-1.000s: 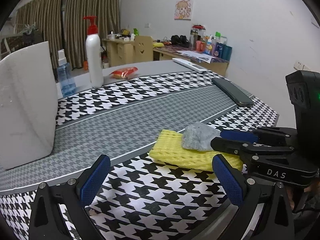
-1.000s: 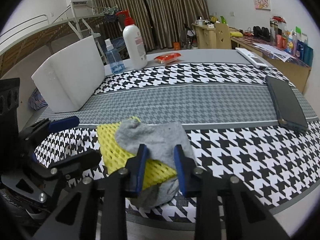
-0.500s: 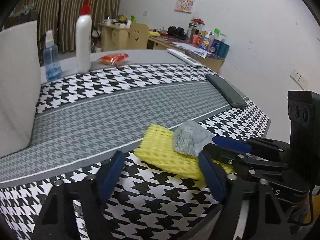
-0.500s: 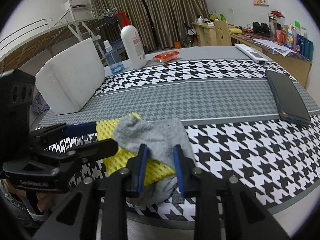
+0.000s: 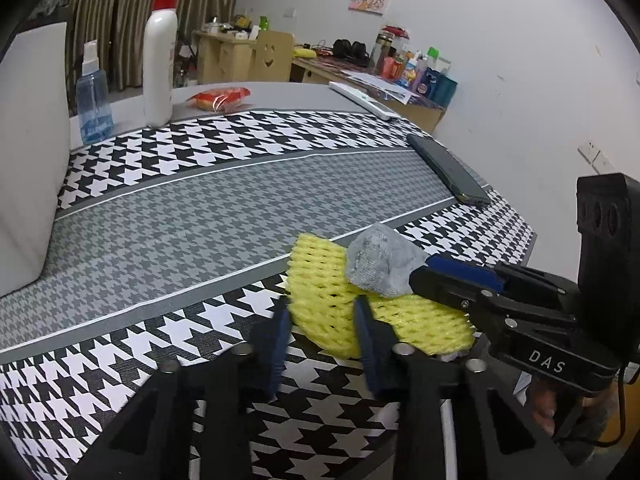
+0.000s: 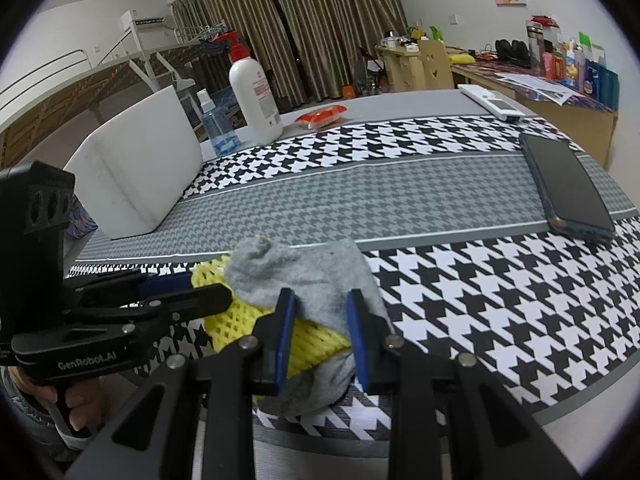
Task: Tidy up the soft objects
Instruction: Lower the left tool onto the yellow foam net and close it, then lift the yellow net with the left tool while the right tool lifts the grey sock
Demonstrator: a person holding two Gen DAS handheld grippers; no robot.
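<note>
Near the front edge of the table (image 5: 280, 92), on its black-and-white patterned cloth (image 5: 192, 148), a yellow foam net (image 5: 320, 292) lies with a grey sock (image 6: 312, 276) draped over it. The left gripper (image 5: 322, 320) has just been closing, and its blue pads now pinch one end of the foam net. The right gripper (image 6: 320, 332) comes in from about three o'clock of the left one and is clamped on the sock, with the net also between its jaws; whether the pads press the net too I cannot tell.

From the sock, a dark phone (image 6: 568, 188) lies at roughly two o'clock on the grey band of the cloth. A white foam block (image 6: 136, 164) stands at about ten o'clock. Beyond it, near eleven o'clock, a small blue spray bottle (image 6: 216, 128) stands just beside a tall white pump bottle (image 6: 256, 96). A red packet (image 6: 320, 116) lies at twelve o'clock, and a white remote (image 6: 492, 102) at one o'clock near the far edge.
</note>
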